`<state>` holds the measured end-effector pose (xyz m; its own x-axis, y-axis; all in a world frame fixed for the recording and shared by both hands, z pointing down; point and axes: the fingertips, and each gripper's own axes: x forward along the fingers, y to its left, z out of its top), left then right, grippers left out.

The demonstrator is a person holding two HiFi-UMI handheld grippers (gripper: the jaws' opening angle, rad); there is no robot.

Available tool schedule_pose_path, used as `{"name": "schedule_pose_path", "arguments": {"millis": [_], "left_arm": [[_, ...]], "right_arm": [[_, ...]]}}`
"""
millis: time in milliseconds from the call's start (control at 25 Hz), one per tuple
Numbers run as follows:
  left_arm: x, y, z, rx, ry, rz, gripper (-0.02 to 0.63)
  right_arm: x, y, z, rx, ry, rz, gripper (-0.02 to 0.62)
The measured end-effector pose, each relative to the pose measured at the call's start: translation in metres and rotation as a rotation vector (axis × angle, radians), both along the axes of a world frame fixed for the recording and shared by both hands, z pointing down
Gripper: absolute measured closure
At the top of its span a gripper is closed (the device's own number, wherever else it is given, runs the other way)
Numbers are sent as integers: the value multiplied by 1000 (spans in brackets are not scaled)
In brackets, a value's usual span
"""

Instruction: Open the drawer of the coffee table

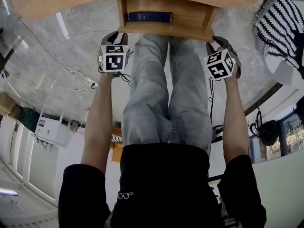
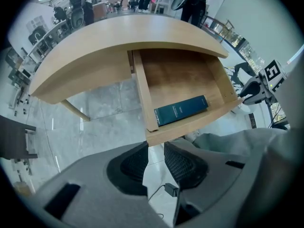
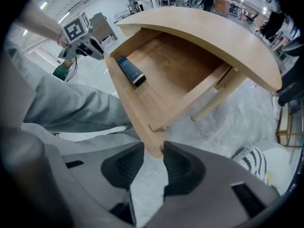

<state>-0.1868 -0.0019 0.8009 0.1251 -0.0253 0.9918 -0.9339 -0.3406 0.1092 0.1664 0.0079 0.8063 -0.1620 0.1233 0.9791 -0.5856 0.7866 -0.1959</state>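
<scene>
head view, looking down: the table [image 1: 71, 1] lies across the top of the frame. its drawer [image 1: 190, 30] stands open, pulled out toward the person's legs [image 1: 166, 89]. a dark blue book [image 1: 148, 16] lies flat in the drawer, along the front panel, with one end by the left side wall. a black-and-white striped rug [image 1: 280, 18] lies on the grey floor [image 1: 57, 65], to the right of the table.

we see the left gripper [image 2: 154, 148] held at the drawer's front left corner and pointing down. its jaws stand spread, with bare floor in the gap between them. the corner of the front panel meets the jaw tips from above, and nothing is pinched.

the right gripper [image 3: 153, 148] is held at the front right corner, also pointing down. its jaws stand spread. the wooden corner shows in the gap at the tips, close against one jaw, with floor visible below it. we see no clamp on the wood.

both grippers flank the legs, one at each end of the front panel.
</scene>
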Motion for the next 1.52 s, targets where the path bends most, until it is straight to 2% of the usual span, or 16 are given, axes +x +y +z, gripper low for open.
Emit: {"name": "schedule_pose_path", "arguments": {"millis": [160,360,520,640,680,720,880,1040,1320,1520], "left_arm": [[-1,3,7,-12,-1,6,505],[0,3,7,-10,-15,-26,505],[-2,5,5,-65,-55,-53,506],[-5,3,-5,-70,-85,-95,519],[-7,2,-10,-57,-90,-123,557],[-7,-1,-17,-40,-88,-150,583],[1,-18,-47,40,-42,-213,584],[10,-46,-88,159,20,-257,586],[37,-111,-192,377,147,-308,588],[60,-154,-270,507,264,-379,592]], "right_arm": [[0,2,7,-9,8,11,471],[1,1,8,2,16,76,456],[2,3,5,14,57,108,456],[3,0,-6,17,63,194,467],[3,-3,-11,32,56,233,500],[2,-7,-17,49,47,270,519],[-4,-27,-44,97,-15,389,544],[-19,-60,-85,161,-141,531,563],[-25,-123,-181,272,-355,746,574],[-30,-157,-252,348,-507,882,577]]}}
